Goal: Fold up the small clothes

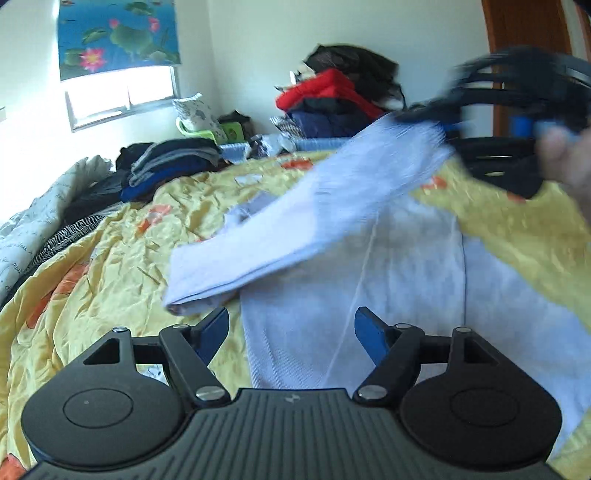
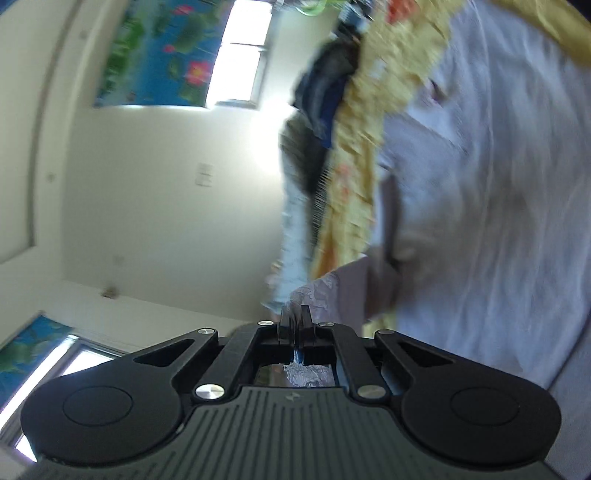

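One bed under one yellow floral quilt (image 1: 122,258) fills the space ahead of and below both tools. One pale lavender garment (image 1: 369,280), the task item, lies spread on the quilt directly ahead of the left gripper (image 1: 291,334), body flat, one long part lifted and stretched diagonally up to the right gripper (image 1: 436,116), which shows blurred at upper right in the left view with part of a hand (image 1: 565,158) behind it. Left gripper: jaws wide apart, two blue pads clear of the cloth, nothing between them. Right gripper: jaws closed, pinching an edge of the lavender garment in its own view; the fabric bunches at the tips and shows again behind them. Two clothes piles beyond the garment: one dark folded stack (image 1: 173,166) ahead-left of the left gripper, one red-and-navy heap (image 1: 332,99) far ahead against the wall. One window (image 1: 122,99) with one lotus-print blind (image 1: 118,35) far ahead-left. Right view is heavily motion-blurred.
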### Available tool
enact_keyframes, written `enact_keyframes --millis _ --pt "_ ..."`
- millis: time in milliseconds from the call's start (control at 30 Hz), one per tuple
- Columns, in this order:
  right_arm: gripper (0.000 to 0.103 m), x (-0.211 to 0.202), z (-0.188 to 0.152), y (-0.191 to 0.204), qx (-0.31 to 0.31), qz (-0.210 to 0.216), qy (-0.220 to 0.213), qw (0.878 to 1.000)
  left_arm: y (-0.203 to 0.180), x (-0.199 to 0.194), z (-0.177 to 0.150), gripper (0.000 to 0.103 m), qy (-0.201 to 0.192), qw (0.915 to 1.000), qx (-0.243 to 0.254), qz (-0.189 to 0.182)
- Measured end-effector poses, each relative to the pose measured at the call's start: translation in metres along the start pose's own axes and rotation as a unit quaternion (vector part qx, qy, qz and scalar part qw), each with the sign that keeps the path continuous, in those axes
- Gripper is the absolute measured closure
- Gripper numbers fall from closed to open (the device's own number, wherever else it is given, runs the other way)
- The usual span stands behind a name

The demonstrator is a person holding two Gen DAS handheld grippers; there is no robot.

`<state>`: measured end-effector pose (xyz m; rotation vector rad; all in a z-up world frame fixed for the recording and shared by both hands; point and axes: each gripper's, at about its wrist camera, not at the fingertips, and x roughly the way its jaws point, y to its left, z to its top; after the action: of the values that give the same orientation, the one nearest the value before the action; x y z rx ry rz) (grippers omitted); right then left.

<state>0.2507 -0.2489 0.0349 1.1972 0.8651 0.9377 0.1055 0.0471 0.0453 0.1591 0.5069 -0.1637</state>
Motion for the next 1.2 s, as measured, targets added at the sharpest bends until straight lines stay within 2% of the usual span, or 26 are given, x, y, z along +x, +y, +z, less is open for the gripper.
enact_keyframes --millis 67,100,233,333,400,433,467,500,567,633,733,867,1000,1133,1200 --pt "0.096 -0.035 -0.006 0.004 -0.002 0.029 -0.021 0.999 0.003 0.000 0.000 0.028 -0.001 0.9998 -0.015 -0.012" --pt "0.096 -0.054 -0.011 0.002 -0.001 0.029 -0.032 0.999 0.004 0.001 0.000 0.028 -0.002 0.9995 -0.024 -0.019" --pt "0.096 -0.120 -0.041 -0.026 0.027 -0.006 -0.076 0.997 -0.001 0.009 -0.007 0.028 0.013 0.9986 -0.028 -0.043" --pt "0.089 -0.120 -0.050 -0.048 0.051 -0.039 -0.057 0.996 0.001 0.019 -0.011 0.028 0.025 0.9971 -0.052 -0.049" --pt "0.073 -0.102 -0.048 -0.048 0.040 -0.047 -0.037 0.997 0.007 0.022 -0.011 0.028 0.033 0.9952 -0.082 -0.042" --pt "0.045 -0.092 -0.046 -0.045 0.032 -0.045 -0.029 0.998 0.010 0.022 -0.011 0.028 0.037 0.9938 -0.096 -0.041" --pt "0.024 -0.081 -0.043 -0.043 0.027 -0.047 -0.030 0.998 0.013 0.021 -0.011 0.028 0.040 0.9926 -0.109 -0.037" --pt "0.021 -0.072 -0.039 -0.042 0.020 -0.050 -0.028 0.998 0.016 0.020 -0.010 0.028 0.041 0.9917 -0.118 -0.031" --pt "0.032 -0.050 -0.029 -0.045 0.017 -0.063 -0.013 0.998 0.019 0.014 -0.011 0.028 0.038 0.9903 -0.131 -0.025" --pt "0.036 -0.032 -0.014 -0.051 0.014 -0.085 -0.003 0.996 0.021 0.008 -0.014 0.028 0.031 0.9877 -0.151 -0.028" --pt "0.037 -0.010 0.007 -0.056 -0.023 -0.144 -0.005 0.989 0.022 0.005 -0.018 0.025 0.031 0.9790 -0.195 -0.051" --pt "0.037 0.006 0.024 -0.070 -0.027 -0.183 -0.002 0.983 0.016 0.011 -0.025 0.025 0.042 0.9721 -0.219 -0.073" --pt "0.035 0.017 0.013 -0.073 -0.044 -0.197 0.050 0.978 0.011 0.021 -0.029 0.025 0.058 0.9718 -0.217 -0.072" --pt "0.034 0.025 0.000 -0.070 -0.039 -0.182 0.089 0.978 0.012 0.027 -0.031 0.025 0.062 0.9720 -0.217 -0.067" --pt "0.040 0.025 -0.005 -0.070 -0.040 -0.192 0.089 0.977 0.011 0.028 -0.033 0.025 0.063 0.9721 -0.216 -0.066"
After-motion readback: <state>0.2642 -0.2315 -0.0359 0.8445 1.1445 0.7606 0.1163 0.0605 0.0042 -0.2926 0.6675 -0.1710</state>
